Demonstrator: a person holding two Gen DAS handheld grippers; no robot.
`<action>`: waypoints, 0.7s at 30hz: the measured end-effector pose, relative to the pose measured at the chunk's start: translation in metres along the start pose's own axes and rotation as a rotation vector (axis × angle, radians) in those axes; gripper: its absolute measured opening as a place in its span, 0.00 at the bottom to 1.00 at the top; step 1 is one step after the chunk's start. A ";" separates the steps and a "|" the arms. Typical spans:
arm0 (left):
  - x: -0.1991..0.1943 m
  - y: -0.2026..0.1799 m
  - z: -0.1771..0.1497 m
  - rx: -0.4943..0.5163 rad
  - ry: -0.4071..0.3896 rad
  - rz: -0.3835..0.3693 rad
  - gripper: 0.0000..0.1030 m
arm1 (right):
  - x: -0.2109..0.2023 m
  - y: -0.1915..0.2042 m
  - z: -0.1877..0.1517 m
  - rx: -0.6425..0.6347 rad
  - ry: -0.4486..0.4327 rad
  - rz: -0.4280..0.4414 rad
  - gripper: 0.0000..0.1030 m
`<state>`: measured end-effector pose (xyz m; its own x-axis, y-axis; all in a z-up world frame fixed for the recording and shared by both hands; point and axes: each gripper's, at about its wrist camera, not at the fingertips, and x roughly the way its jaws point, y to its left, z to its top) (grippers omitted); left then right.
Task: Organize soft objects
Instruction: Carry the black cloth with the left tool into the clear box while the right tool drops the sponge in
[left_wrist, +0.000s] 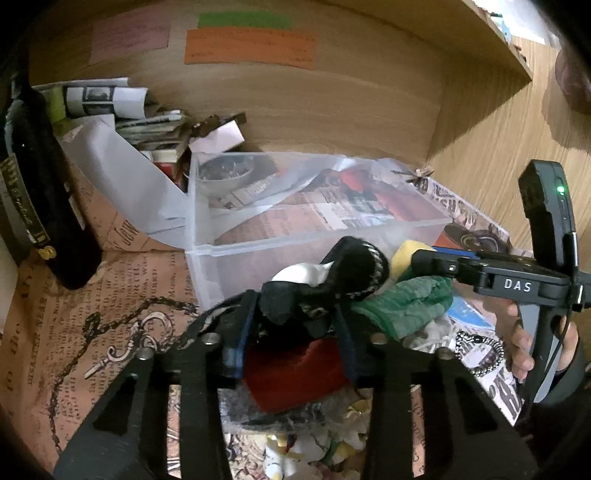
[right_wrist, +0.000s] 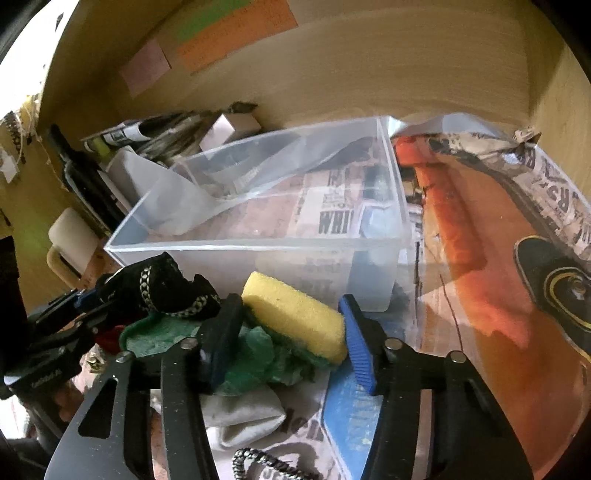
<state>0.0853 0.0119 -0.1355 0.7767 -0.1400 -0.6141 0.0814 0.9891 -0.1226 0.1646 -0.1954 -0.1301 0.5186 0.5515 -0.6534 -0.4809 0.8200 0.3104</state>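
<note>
My left gripper (left_wrist: 291, 314) is shut on a black knitted cloth with a white patterned trim (left_wrist: 347, 273), held just in front of the clear plastic bin (left_wrist: 314, 236). The cloth also shows in the right wrist view (right_wrist: 162, 291). My right gripper (right_wrist: 288, 332) is open, its fingers on either side of a yellow sponge with a green scrub side (right_wrist: 295, 317). The sponge lies on a green cloth (right_wrist: 258, 354). A red soft item (left_wrist: 295, 373) lies under the left gripper. A grey sock (right_wrist: 240, 421) lies below the green cloth.
The bin (right_wrist: 258, 243) holds only a sheet of clear plastic and stands on newspaper-print paper. A dark bottle (left_wrist: 44, 192) stands at the left, with books and papers (left_wrist: 147, 125) behind. A chain with a key (left_wrist: 122, 350) and a beaded bracelet (left_wrist: 480, 354) lie on the paper. Wooden walls enclose the space.
</note>
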 end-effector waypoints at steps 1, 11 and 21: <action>-0.003 0.000 0.001 0.000 -0.008 -0.001 0.35 | -0.004 0.001 0.001 -0.002 -0.013 -0.002 0.47; -0.044 0.000 0.018 -0.011 -0.131 -0.005 0.34 | -0.055 0.021 0.014 -0.051 -0.179 -0.016 0.46; -0.063 0.002 0.064 -0.017 -0.256 0.007 0.34 | -0.077 0.034 0.034 -0.084 -0.291 0.004 0.46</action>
<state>0.0761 0.0254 -0.0474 0.9104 -0.1148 -0.3976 0.0665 0.9888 -0.1333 0.1321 -0.2052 -0.0459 0.6917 0.5852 -0.4233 -0.5339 0.8090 0.2459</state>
